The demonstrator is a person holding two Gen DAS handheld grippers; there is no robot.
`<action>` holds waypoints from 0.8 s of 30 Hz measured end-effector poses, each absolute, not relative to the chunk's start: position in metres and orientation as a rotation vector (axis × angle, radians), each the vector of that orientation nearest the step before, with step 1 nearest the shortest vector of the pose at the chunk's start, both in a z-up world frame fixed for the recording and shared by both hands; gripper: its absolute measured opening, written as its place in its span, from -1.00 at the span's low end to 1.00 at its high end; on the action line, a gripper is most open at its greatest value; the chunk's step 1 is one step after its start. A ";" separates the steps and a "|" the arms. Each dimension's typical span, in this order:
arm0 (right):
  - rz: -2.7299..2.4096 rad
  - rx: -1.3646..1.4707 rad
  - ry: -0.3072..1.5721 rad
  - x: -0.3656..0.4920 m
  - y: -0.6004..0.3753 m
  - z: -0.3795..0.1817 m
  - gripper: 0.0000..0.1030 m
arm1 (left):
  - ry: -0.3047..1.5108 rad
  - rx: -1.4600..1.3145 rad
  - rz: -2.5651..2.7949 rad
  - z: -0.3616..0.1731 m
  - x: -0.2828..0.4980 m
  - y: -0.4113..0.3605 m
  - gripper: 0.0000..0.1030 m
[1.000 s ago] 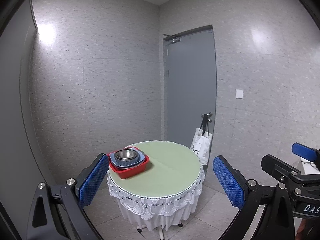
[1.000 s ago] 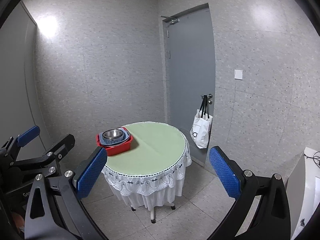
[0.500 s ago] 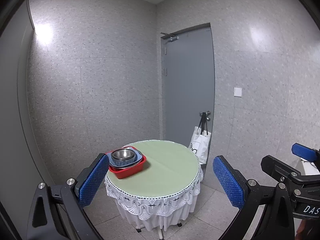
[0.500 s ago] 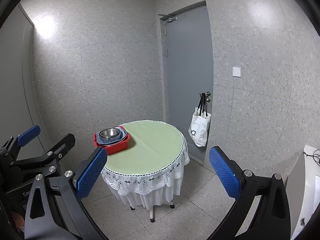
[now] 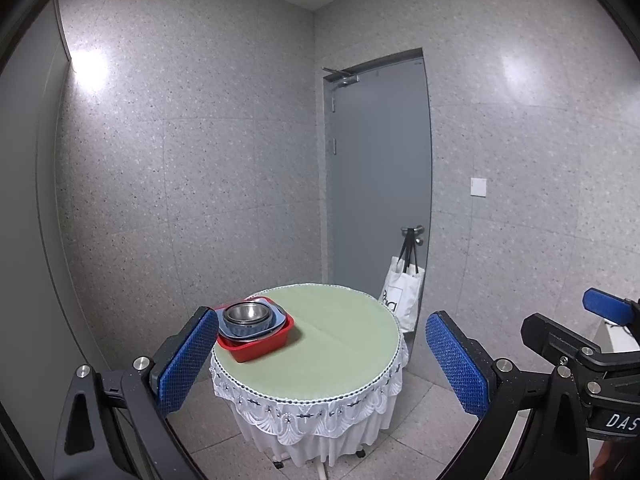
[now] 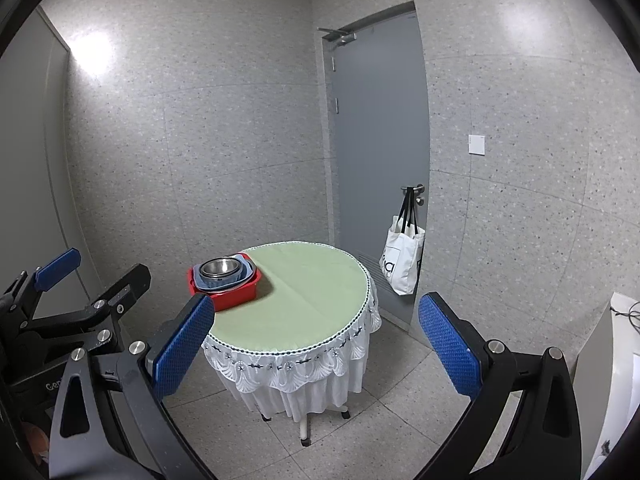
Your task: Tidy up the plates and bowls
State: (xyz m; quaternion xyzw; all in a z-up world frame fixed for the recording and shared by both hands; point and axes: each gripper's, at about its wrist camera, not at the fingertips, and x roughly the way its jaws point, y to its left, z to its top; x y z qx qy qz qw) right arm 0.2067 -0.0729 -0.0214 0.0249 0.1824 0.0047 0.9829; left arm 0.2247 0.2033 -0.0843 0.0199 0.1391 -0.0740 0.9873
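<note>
A red square dish [image 5: 262, 345] sits at the left side of a round table [image 5: 332, 344] with a green cloth. A blue dish [image 5: 276, 323] is nested in it, and a steel bowl [image 5: 245, 312] sits on top. The same stack shows in the right wrist view: red dish [image 6: 236, 298], steel bowl [image 6: 219, 267]. My left gripper [image 5: 322, 356] is open and empty, well short of the table. My right gripper [image 6: 316, 340] is open and empty, also back from the table [image 6: 304, 300].
A grey door [image 6: 380, 152] stands behind the table with a white tote bag [image 6: 402, 266] hung on its handle. The table has a white lace skirt [image 6: 296, 364] and a wheeled base. A white cabinet edge [image 6: 612, 380] is at the right. Tiled floor surrounds the table.
Both grippers have pulled back and tilted slightly; the table and dish stack sit a little smaller and lower in view. The jaws stay open. The stack has not moved.
</note>
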 end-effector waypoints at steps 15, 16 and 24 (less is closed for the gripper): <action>0.003 0.054 0.363 0.207 -0.082 -0.021 1.00 | 0.267 0.036 -0.159 -0.092 0.228 0.190 0.99; 0.003 0.054 0.364 0.208 -0.083 -0.021 1.00 | 0.266 0.037 -0.158 -0.092 0.228 0.190 0.99; 0.006 0.054 0.364 0.209 -0.083 -0.021 1.00 | 0.266 0.039 -0.157 -0.095 0.229 0.193 0.99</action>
